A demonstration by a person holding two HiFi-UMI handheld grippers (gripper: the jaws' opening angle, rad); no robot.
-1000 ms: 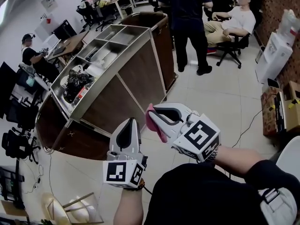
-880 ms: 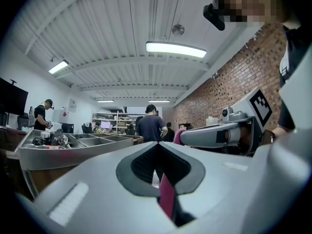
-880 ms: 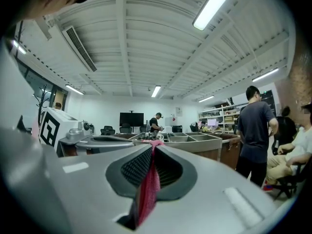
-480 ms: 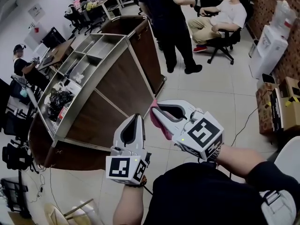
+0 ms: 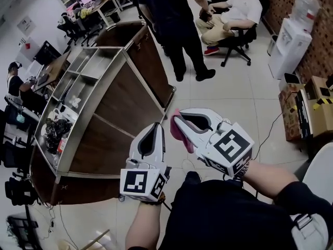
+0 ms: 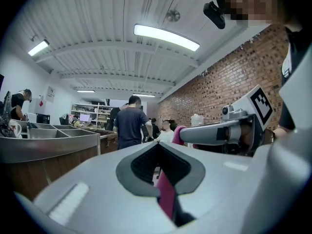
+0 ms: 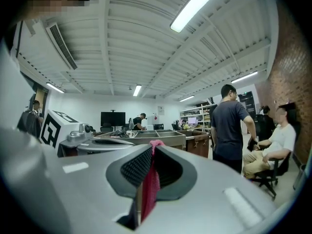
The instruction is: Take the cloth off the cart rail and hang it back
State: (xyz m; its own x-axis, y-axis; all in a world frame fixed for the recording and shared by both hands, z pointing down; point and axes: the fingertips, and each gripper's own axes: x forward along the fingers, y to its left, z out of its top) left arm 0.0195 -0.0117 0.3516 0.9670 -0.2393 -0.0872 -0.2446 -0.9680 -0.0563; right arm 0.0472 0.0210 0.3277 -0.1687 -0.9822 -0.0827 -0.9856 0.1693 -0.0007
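Note:
A pink cloth (image 5: 180, 130) hangs from my right gripper (image 5: 177, 118), which is shut on it; the cloth runs up between the jaws (image 7: 150, 179) in the right gripper view. My left gripper (image 5: 156, 127) stands just to the left of it, jaws together and nothing at its tip. In the left gripper view a pink strip (image 6: 166, 196) shows low in the slit between the jaws; what it is I cannot tell. The long wood-and-steel cart (image 5: 112, 113) with its steel top rail (image 5: 86, 121) lies ahead to the left, apart from both grippers.
A standing person (image 5: 174, 20) and a seated person on a wheeled chair (image 5: 234, 12) are beyond the cart's far end. A white water dispenser (image 5: 289, 43) and cardboard boxes (image 5: 312, 105) line the right wall. A cable (image 5: 270, 137) lies on the tiled floor.
The cart and the people have slid lower and leftward in the head view as the view shifts. Both grippers keep their places side by side, the right one still holding the pink cloth.

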